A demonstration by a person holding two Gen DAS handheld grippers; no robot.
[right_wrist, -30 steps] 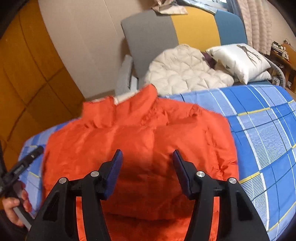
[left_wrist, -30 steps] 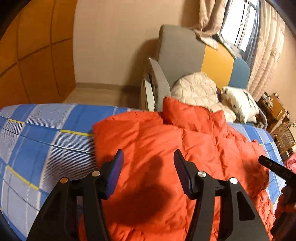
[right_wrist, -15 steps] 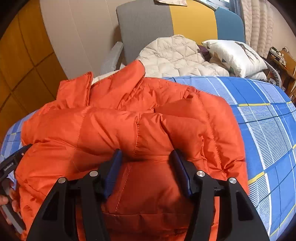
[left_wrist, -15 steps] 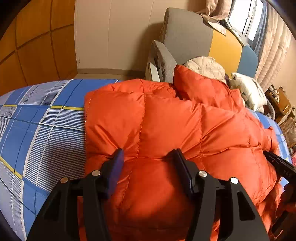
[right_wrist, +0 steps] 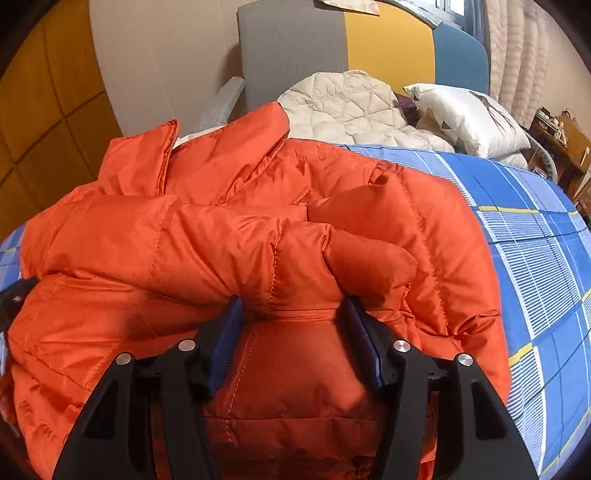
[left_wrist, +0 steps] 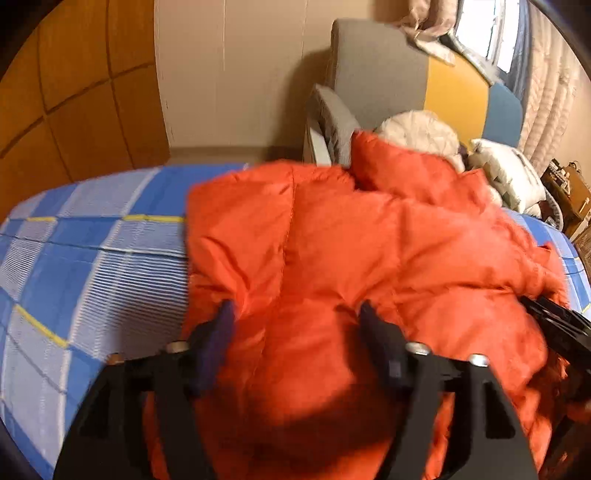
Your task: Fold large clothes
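Fingers (right_wrist: 354,325) amid orange jacket (right_wrist: 229,236) atop blue checked bedspread (right_wrist: 535,258), sofa (right_wrist: 295,48) behind.

Warm, yellowish indoor light throughout, moderately bright. Daylight blown out at the window (left_wrist: 495,33) far up-right of the left gripper (left_wrist: 295,314). Left view smeared by motion blur, fingers and orange jacket (left_wrist: 369,258) soft. Right view sharper, stitching crisp ahead of the right gripper (right_wrist: 291,306). Dark shadow cast on the jacket just before each set of fingers. Heavy fisheye bending, black vignette in the corners.
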